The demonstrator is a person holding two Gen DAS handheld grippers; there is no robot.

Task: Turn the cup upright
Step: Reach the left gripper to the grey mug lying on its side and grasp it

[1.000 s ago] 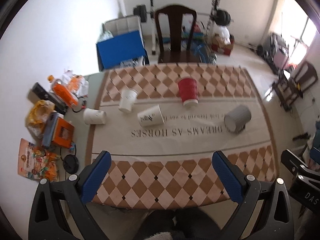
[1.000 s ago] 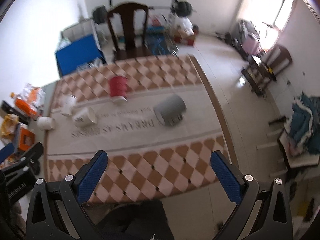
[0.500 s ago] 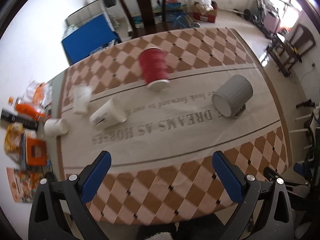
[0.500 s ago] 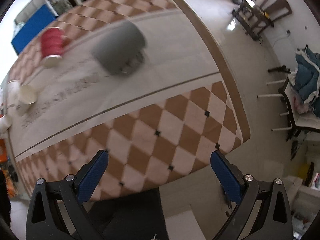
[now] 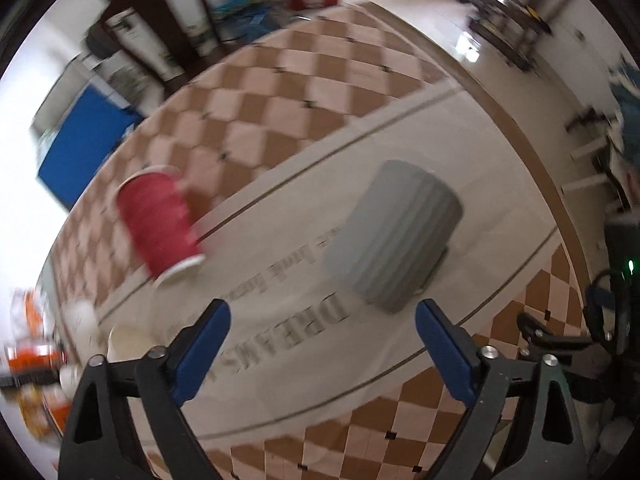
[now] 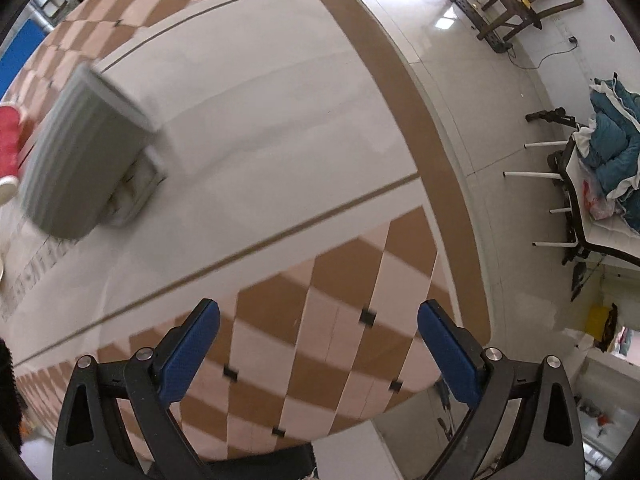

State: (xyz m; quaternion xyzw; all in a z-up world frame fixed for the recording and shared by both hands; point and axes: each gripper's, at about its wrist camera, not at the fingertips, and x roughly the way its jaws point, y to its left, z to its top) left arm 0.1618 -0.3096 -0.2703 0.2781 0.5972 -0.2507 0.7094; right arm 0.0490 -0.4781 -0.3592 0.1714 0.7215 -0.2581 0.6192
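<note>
A grey ribbed cup [image 5: 394,236] lies on its side on the patterned tablecloth [image 5: 280,120], its handle under it. My left gripper [image 5: 322,344] is open and empty, just short of the cup, which sits slightly right of the gap. In the right wrist view the same grey cup [image 6: 80,160] lies at the far left. My right gripper [image 6: 318,344] is open and empty over the table's near right corner, well right of the cup. A red paper cup [image 5: 160,224] stands upside down to the left.
White paper cups [image 5: 124,340] lie at the table's left, blurred, next to orange packets [image 5: 32,360]. A dark wooden chair [image 5: 160,40] stands behind the table. The table's right edge [image 6: 420,120] drops to a tiled floor. A chair with blue clothes [image 6: 612,140] stands at the right.
Both grippers have moved forward and down toward the table. The grey cup looms much larger before the left gripper. The right gripper has swung right, over the table's corner. Both stay open.
</note>
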